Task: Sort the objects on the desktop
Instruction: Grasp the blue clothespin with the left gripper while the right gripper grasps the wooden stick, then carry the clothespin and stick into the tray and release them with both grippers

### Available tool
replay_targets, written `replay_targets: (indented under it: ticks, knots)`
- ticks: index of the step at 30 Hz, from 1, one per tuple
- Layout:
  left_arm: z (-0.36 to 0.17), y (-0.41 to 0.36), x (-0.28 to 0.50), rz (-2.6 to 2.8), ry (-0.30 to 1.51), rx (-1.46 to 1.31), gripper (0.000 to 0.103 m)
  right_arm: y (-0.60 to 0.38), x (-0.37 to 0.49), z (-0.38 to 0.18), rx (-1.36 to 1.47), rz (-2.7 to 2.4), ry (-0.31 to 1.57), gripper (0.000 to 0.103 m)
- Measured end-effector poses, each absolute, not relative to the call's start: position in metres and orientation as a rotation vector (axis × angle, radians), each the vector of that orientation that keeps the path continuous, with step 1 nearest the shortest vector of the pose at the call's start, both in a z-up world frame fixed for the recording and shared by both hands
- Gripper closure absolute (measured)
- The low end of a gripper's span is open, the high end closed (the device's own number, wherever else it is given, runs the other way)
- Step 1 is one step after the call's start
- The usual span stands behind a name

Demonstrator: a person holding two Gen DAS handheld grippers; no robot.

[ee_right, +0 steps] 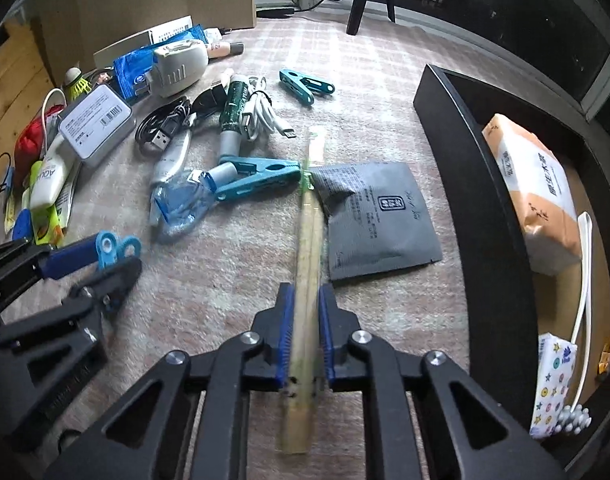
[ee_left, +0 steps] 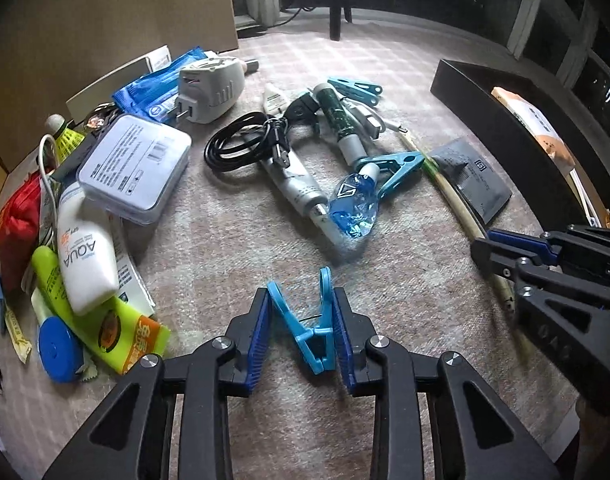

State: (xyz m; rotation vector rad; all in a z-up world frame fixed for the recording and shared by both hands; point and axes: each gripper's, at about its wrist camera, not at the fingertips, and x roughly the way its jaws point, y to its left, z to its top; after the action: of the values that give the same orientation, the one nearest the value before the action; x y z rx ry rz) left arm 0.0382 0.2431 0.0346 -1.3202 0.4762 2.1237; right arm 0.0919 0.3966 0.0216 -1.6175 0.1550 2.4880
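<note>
A small blue clothes peg (ee_left: 315, 320) stands on the pale checked cloth (ee_left: 233, 248), and my left gripper (ee_left: 301, 300) is shut on it, one blue pad against each arm of the peg. The right wrist view shows the same peg (ee_right: 109, 246) in the left gripper (ee_right: 105, 260) at the left edge. My right gripper (ee_right: 305, 292) is shut on a pair of wrapped bamboo chopsticks (ee_right: 309, 236) that lie lengthwise along its fingers. In the left wrist view the chopsticks (ee_left: 457, 204) run to the right gripper (ee_left: 501, 256) at the right.
A black tray (ee_right: 457, 168) at the right holds an orange tissue pack (ee_right: 537, 192) and a starred packet (ee_right: 553, 380). A grey sachet (ee_right: 373, 216) lies beside the chopsticks. Cables (ee_left: 241, 144), teal pegs (ee_left: 389, 172), a tin (ee_left: 133, 168) and tubes crowd the left and middle.
</note>
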Motion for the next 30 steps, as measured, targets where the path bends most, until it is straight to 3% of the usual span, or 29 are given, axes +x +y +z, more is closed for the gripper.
replay_targets:
  ticks: [3,5,13,30]
  knots:
    - [0.034,0.237,0.036,2.133,0.445,-1.338,0.075,0.401,0.096,0.022,-1.624,2.491,0.207,0.092]
    - [0.034,0.235,0.034,2.13,0.412,-1.36,0.075,0.404,0.099,0.022,-1.633,2.493,0.248,0.098]
    - [0.039,0.229,0.039,2.126,0.311,-1.405,0.075,0.409,0.113,0.028,-1.637,2.535,0.381,0.098]
    - [0.096,0.298,0.077,2.069,0.309,-1.263,0.075,0.469,0.157,0.09,-1.428,2.578,0.4,0.098]
